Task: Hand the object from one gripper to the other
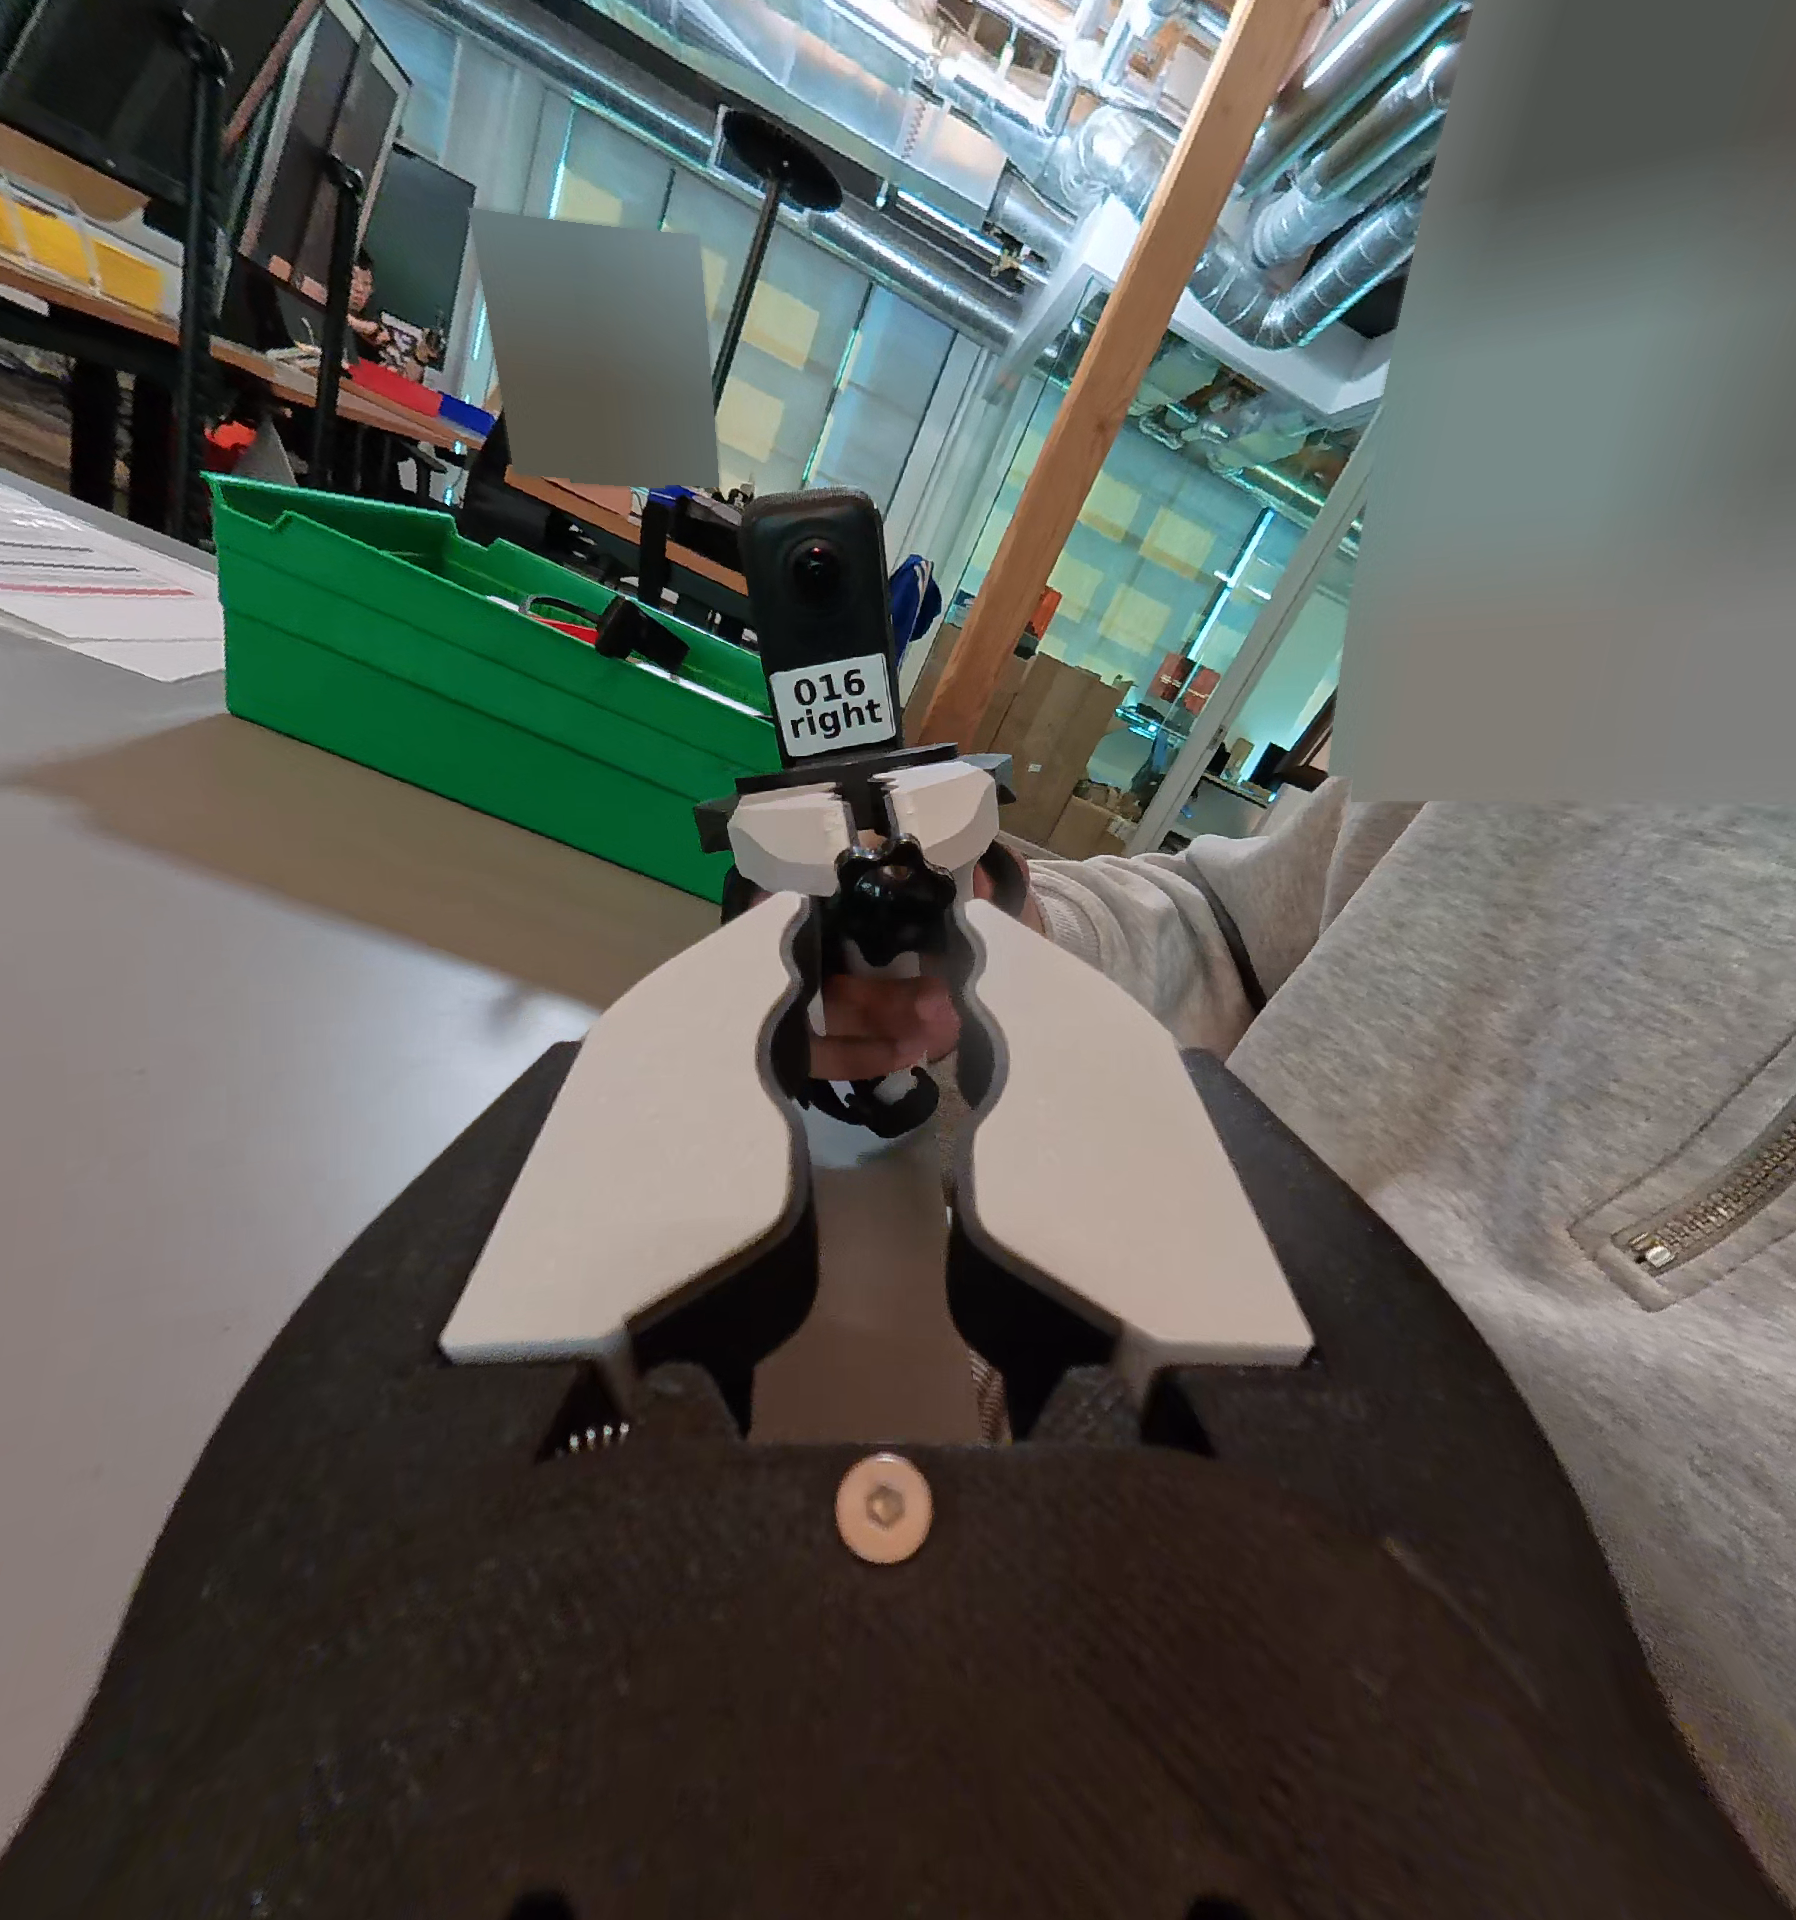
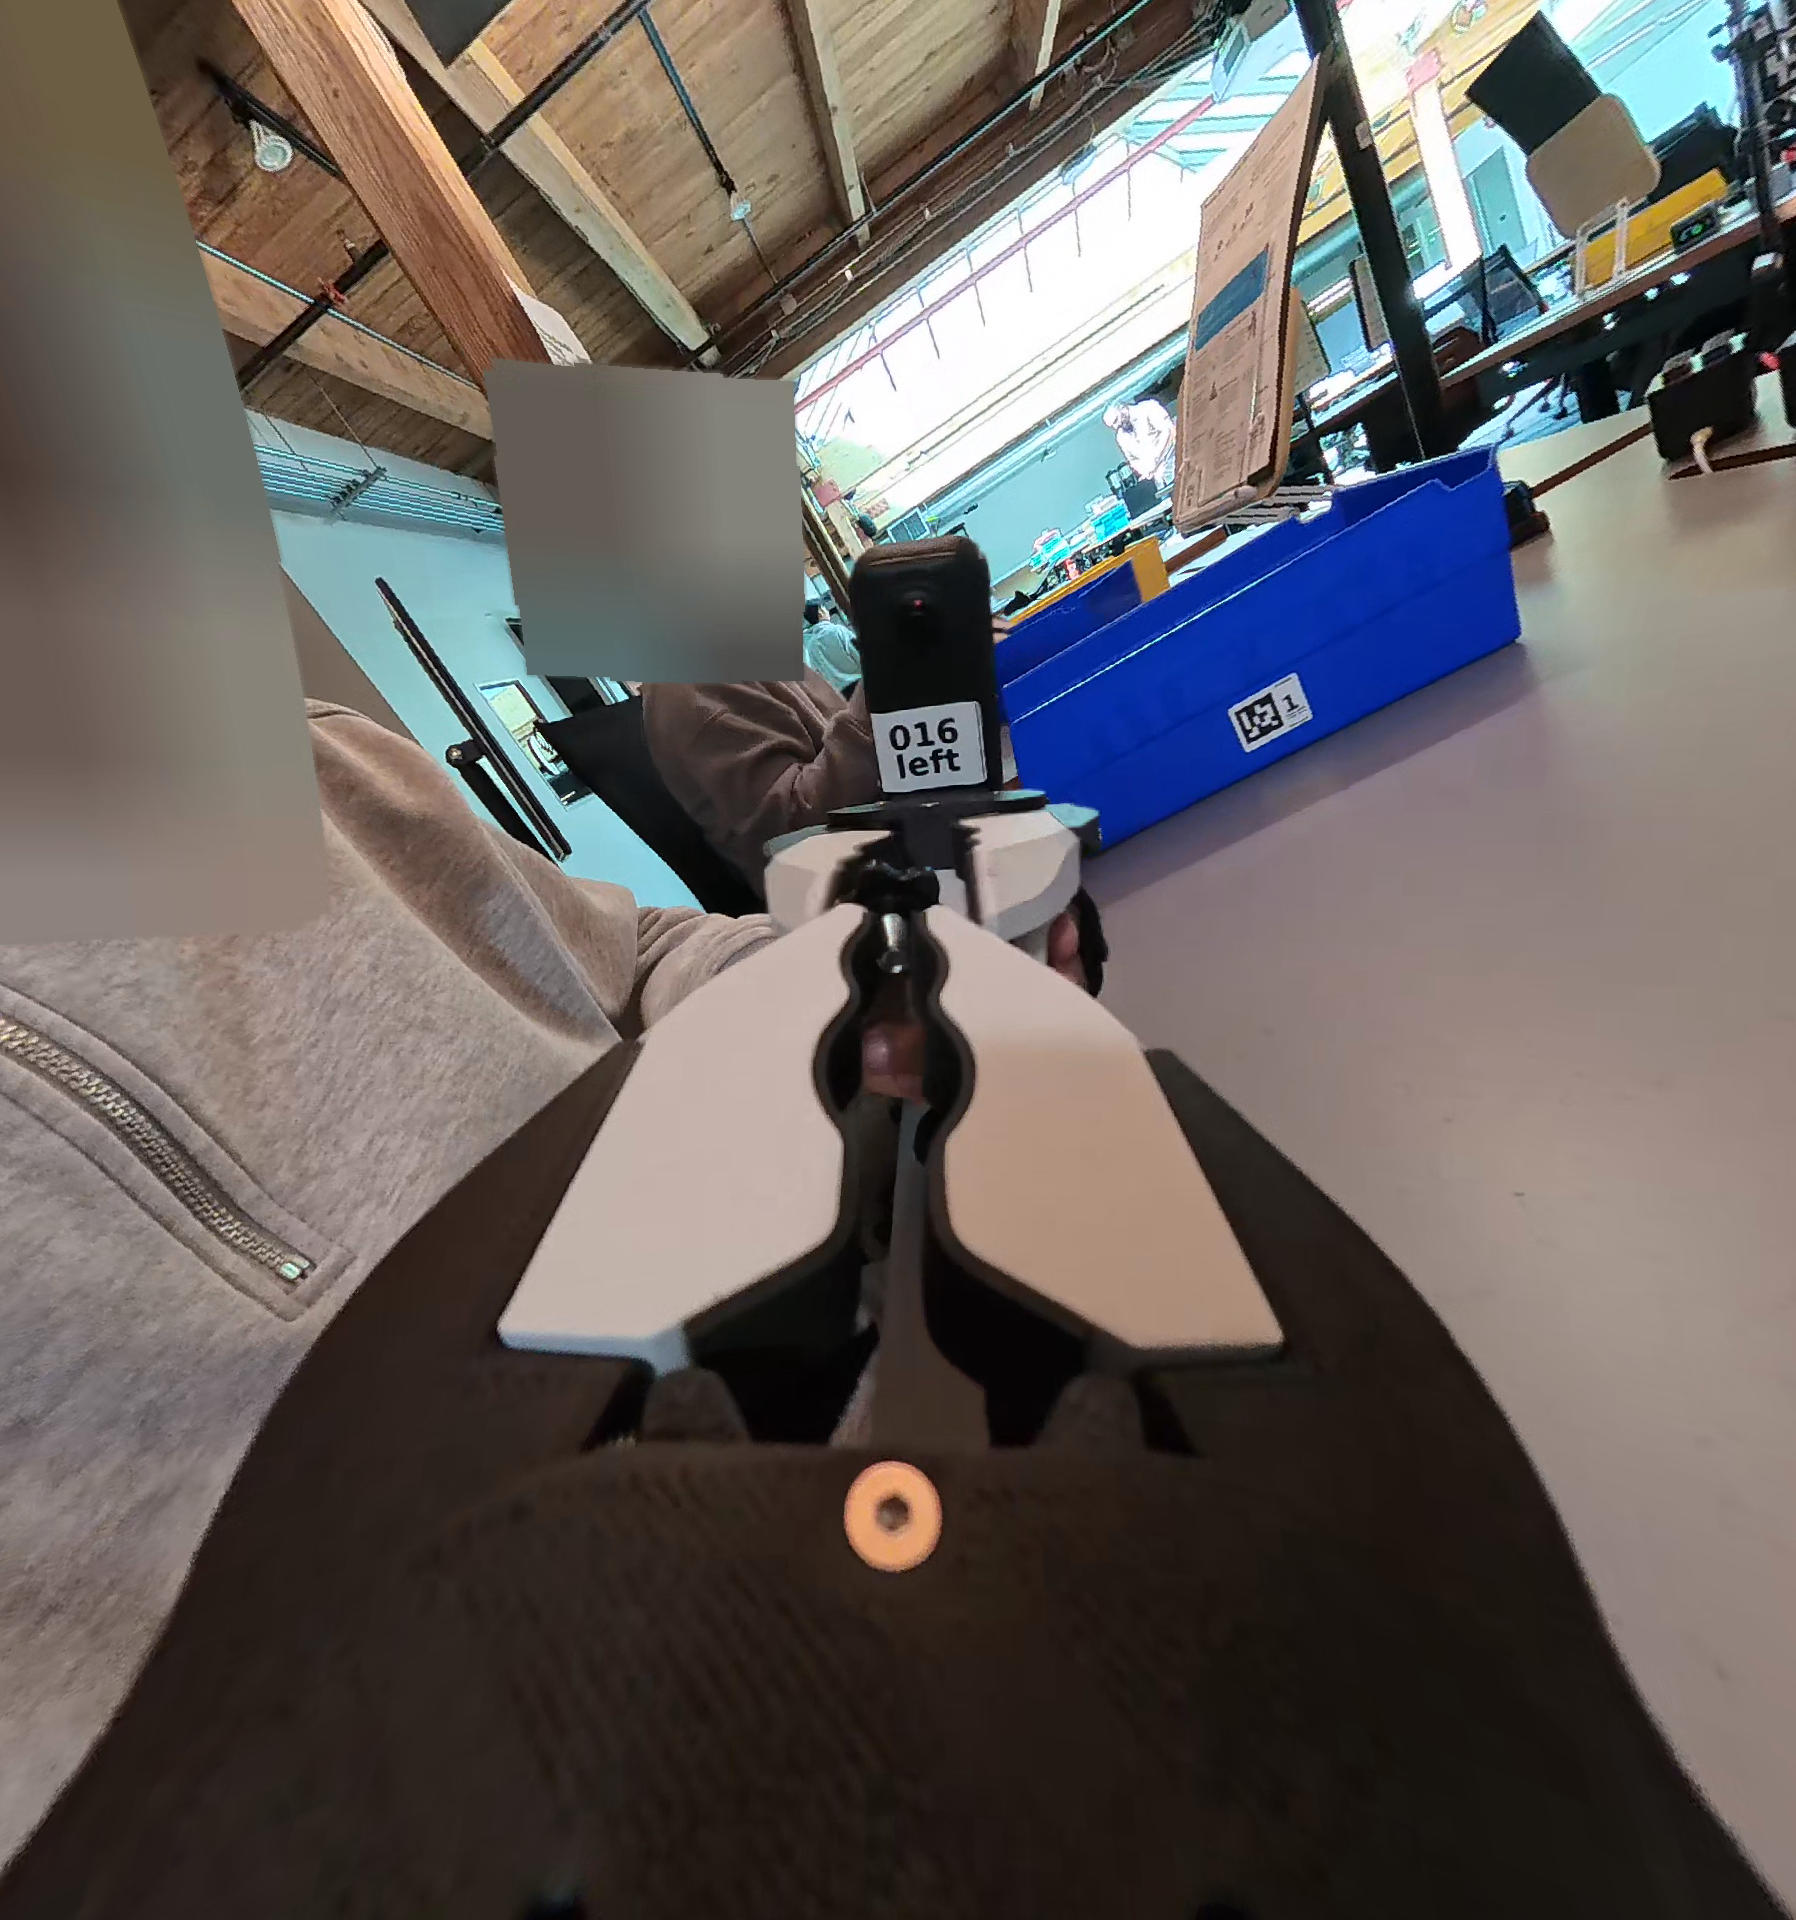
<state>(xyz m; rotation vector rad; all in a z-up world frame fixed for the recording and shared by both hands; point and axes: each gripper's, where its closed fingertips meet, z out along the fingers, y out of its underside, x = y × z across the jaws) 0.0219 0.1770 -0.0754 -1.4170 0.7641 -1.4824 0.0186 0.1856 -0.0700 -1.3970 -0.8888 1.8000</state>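
Black knob (image 1: 880, 885) sits between both nearly touching grippers.

Left tongs (image 1: 878, 935) and right tongs (image 1: 866, 831) both pinch black knob (image 1: 878, 883).

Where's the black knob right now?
The black knob is centred in both wrist views, where the left gripper and right gripper meet tip to tip above the table; which jaws hold it is unclear.

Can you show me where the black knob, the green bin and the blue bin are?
black knob (image 1: 878, 885), left wrist view, on its lobed head between the tongs' tips.
green bin (image 1: 478, 717), left wrist view, on its near side wall.
blue bin (image 2: 1393, 665), right wrist view, on its near side wall.
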